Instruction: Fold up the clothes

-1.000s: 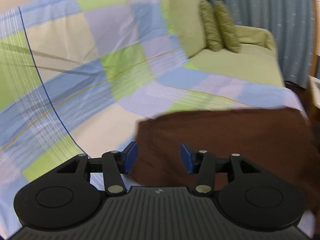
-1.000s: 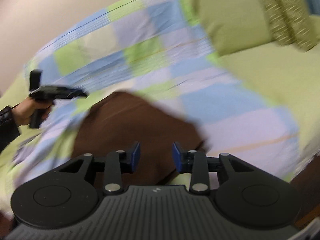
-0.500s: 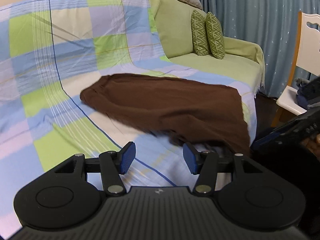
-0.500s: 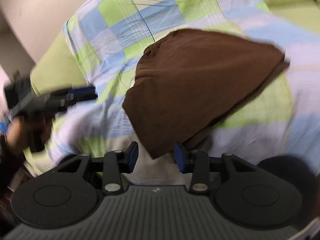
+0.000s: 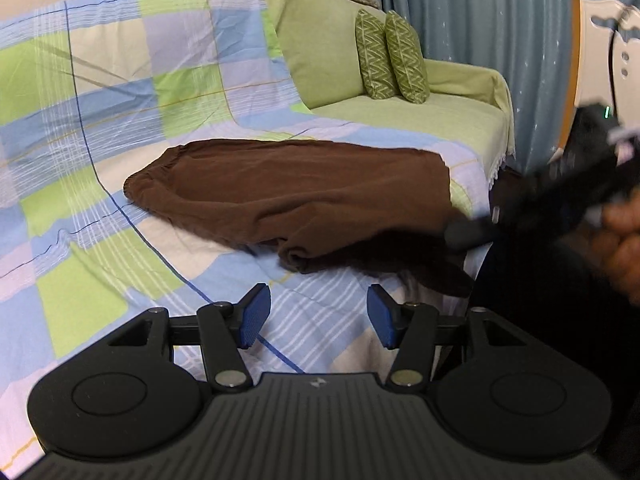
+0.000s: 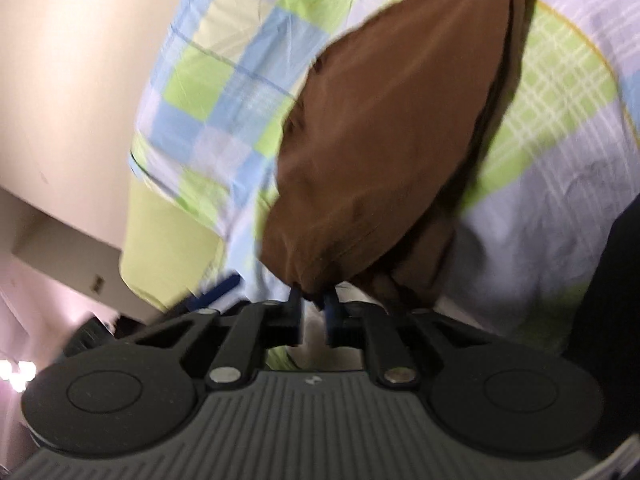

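the brown garment [image 5: 296,196] lay spread across the checked sheet [image 5: 120,120] that covered the sofa seat, its gathered waistband end toward the sofa's back and left, its other end running to the seat's front edge on the right, where some of the cloth hung over. a rolled fold of the fabric sat at the garment's near edge, close to the front of the seat.

the left gripper [image 5: 316,316] hovered over bare sheet just in front of that near edge, its blue pads [image 5: 253,316] standing apart with nothing between them and not touching the cloth.

the right gripper [image 6: 312,308] was at the garment's corner by the seat's front edge; its jaws were closing, and a pinch of brown cloth sat between the two fingers, which looked pressed onto it, though the picture was blurred there. in the left wrist view the same gripper appeared as a dark smear at the right, with the person's hand [image 5: 622,236] behind it.

two green patterned cushions [image 5: 392,60] stood upright against the sofa's back near its far right corner, well apart from the garment. a blue curtain [image 5: 480,20] hung behind, and a white chair [image 5: 592,40] stood at the far right.
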A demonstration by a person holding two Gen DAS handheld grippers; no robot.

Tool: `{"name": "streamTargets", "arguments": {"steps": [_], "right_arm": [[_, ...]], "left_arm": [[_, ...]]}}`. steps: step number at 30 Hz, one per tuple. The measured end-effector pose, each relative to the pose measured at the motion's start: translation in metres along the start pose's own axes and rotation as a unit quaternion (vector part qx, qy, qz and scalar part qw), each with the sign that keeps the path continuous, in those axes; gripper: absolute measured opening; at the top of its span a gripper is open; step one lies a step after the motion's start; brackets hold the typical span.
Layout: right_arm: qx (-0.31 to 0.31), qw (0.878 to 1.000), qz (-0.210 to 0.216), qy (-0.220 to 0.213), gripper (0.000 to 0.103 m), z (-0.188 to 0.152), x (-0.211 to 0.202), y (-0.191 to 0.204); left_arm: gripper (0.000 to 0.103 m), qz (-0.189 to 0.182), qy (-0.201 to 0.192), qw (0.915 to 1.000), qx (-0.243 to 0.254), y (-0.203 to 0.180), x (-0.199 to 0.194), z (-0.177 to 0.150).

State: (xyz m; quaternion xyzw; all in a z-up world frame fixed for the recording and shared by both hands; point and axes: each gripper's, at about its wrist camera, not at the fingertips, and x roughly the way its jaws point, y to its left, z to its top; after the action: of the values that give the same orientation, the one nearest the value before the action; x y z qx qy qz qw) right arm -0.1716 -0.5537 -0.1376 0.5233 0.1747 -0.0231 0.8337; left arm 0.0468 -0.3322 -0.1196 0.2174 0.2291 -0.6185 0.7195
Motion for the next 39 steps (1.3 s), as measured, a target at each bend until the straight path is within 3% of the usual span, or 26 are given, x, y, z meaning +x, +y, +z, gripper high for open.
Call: {"name": "streamTargets", "arguments": {"steps": [3,8,14,17,19,20,21,22,24,26,28,31,33,35,37,39], "right_arm": [[-0.012,0.999,0.019,-0.024,0.006,0.013,-0.013,0.019],[-0.029,0.999,0.030,-0.035,0.005,0.029,-0.026,0.035],[-0.032,0.998,0.034,-0.036,0.004,0.032,-0.040,0.040],[-0.033,0.999,0.022,-0.033,0.004,0.030,-0.034,0.037],[-0.037,0.999,0.015,-0.029,0.004,0.030,-0.035,0.034],[-0.042,0.999,0.008,-0.025,0.004,0.029,-0.036,0.034],[-0.062,0.998,-0.006,-0.019,0.006,0.027,-0.035,0.035],[-0.092,0.995,-0.027,-0.010,0.007,0.025,-0.034,0.038],[-0.151,0.986,-0.065,0.002,0.020,0.019,-0.033,0.045],[-0.228,0.967,-0.108,0.018,0.028,0.010,-0.027,0.054],[-0.315,0.936,-0.152,0.036,0.028,0.000,-0.018,0.065],[-0.392,0.901,-0.177,0.047,0.030,-0.012,-0.008,0.077],[-0.454,0.869,-0.189,0.053,0.048,-0.024,0.005,0.090],[-0.509,0.835,-0.198,0.058,0.055,-0.035,0.017,0.101],[-0.540,0.815,-0.205,0.058,0.055,-0.041,0.028,0.106],[-0.575,0.785,-0.223,0.054,0.046,-0.050,0.042,0.109]], "left_arm": [[0.058,0.000,-0.004,1.0000,0.002,-0.008,0.007,0.000],[0.058,0.021,-0.025,0.9984,-0.045,-0.014,0.029,0.009],[0.058,0.055,-0.010,0.9923,-0.110,-0.009,0.066,0.022],[0.058,0.072,-0.004,0.9906,-0.116,-0.009,0.076,0.023],[0.052,0.080,-0.004,0.9894,-0.121,-0.007,0.078,0.023],[0.040,0.071,-0.004,0.9888,-0.131,-0.003,0.077,0.023],[0.035,0.059,-0.002,0.9876,-0.146,0.003,0.075,0.024],[0.035,0.052,0.000,0.9867,-0.154,0.007,0.074,0.025],[0.029,0.040,0.001,0.9854,-0.166,0.014,0.070,0.026],[0.029,0.028,0.003,0.9839,-0.176,0.020,0.067,0.028],[0.029,0.018,0.007,0.9828,-0.184,0.023,0.066,0.033],[0.029,0.010,0.010,0.9816,-0.191,0.024,0.067,0.038],[0.029,0.001,0.013,0.9787,-0.205,0.027,0.068,0.042],[0.029,-0.007,0.017,0.9752,-0.221,0.029,0.069,0.045],[0.029,-0.013,0.020,0.9713,-0.236,0.032,0.070,0.048],[0.029,-0.017,0.023,0.9666,-0.255,0.035,0.071,0.050]]}}
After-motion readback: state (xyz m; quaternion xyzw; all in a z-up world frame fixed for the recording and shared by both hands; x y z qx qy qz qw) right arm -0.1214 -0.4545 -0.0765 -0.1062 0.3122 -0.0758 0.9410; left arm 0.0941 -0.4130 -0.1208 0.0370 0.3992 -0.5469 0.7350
